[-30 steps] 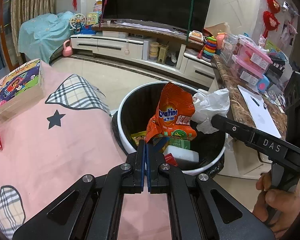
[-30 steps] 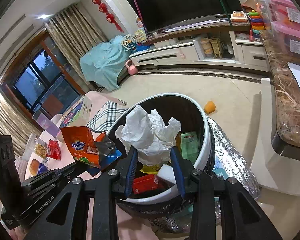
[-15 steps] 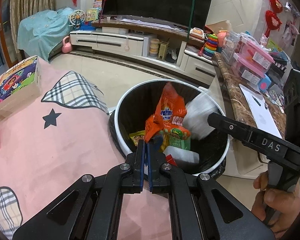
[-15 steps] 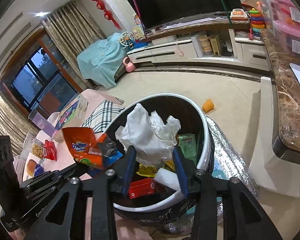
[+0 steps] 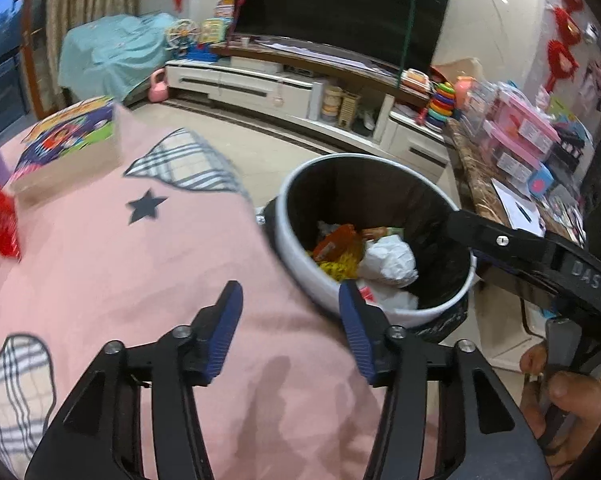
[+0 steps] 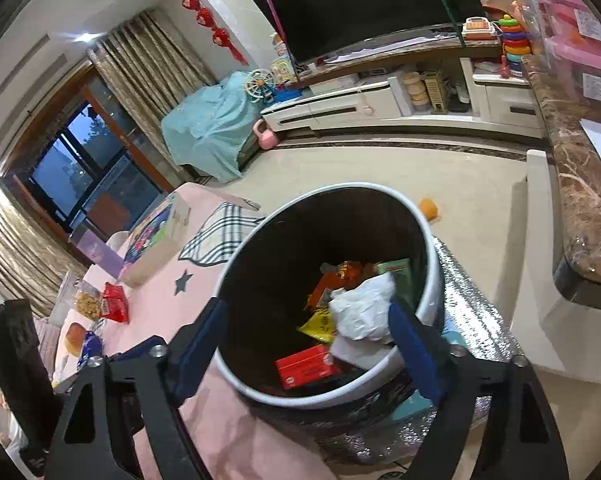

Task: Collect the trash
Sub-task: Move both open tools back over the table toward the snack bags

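Opening both claws w/ nothing between: left claw (image 5: 288,320) over pink tabletop (image 5: 140,272), right claw (image 6: 304,340) above trash bin (image 6: 432,248). Orange wrapper (image 5: 334,240) & white bag (image 6: 360,308) lie inside. Drop step looks done; next likely needs reaching for red snack packet (image 6: 114,303) on tabletop.

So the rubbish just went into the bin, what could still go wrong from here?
The white plastic bag sits high on the pile in the bin, so it might puff back up or spill. The right gripper, jaws opening and empty, hangs over the rim and could knock it. The red packet on the pink cloth is not yet collected.
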### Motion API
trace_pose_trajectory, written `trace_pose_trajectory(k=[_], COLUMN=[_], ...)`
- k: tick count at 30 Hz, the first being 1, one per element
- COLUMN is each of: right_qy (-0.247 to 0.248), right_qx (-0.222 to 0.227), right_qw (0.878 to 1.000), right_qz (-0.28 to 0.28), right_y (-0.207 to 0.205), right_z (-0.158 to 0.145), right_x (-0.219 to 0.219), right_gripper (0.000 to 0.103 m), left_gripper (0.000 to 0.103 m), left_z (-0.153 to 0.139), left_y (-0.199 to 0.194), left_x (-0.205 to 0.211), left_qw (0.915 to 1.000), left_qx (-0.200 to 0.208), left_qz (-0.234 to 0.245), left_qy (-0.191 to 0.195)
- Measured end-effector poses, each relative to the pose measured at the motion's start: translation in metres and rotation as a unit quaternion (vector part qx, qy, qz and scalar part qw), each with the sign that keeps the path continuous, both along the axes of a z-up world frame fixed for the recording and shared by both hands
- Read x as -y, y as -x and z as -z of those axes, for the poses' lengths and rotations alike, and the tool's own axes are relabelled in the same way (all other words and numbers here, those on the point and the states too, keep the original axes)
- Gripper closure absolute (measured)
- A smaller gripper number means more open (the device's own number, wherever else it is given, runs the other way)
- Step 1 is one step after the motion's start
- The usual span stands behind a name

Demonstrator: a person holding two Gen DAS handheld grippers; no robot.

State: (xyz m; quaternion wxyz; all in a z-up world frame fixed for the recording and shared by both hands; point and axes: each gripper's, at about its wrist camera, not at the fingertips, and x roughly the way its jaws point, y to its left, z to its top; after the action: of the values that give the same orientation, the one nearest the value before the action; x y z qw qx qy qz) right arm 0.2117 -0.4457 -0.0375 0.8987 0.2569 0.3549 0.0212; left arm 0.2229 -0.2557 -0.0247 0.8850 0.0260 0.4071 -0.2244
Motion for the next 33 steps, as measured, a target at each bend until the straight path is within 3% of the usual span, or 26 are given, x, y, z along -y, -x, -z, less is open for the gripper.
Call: trace_pose_trajectory(k=[16, 33], right_qy=[0.004, 0.016], right_qx=[0.009, -0.003], right_qw=[0.999, 0.994], right_qz=[-0.049, -0.11], right_y=[0.011, 0.009], right_z=[0.001, 0.015], right_x=[-0.071, -0.151], right_gripper=[0.007, 0.005], left_gripper=[0.041, 0.039], left_z=[0.014, 0.028], left_y=[0.025, 0.054], left_x=[-0.095, -0.196], left_qw=[0.9957, 0.9825], left_qx=[0.0, 0.004], left_qz=[-0.091, -0.185], left_qy=[0.017, 0.018])
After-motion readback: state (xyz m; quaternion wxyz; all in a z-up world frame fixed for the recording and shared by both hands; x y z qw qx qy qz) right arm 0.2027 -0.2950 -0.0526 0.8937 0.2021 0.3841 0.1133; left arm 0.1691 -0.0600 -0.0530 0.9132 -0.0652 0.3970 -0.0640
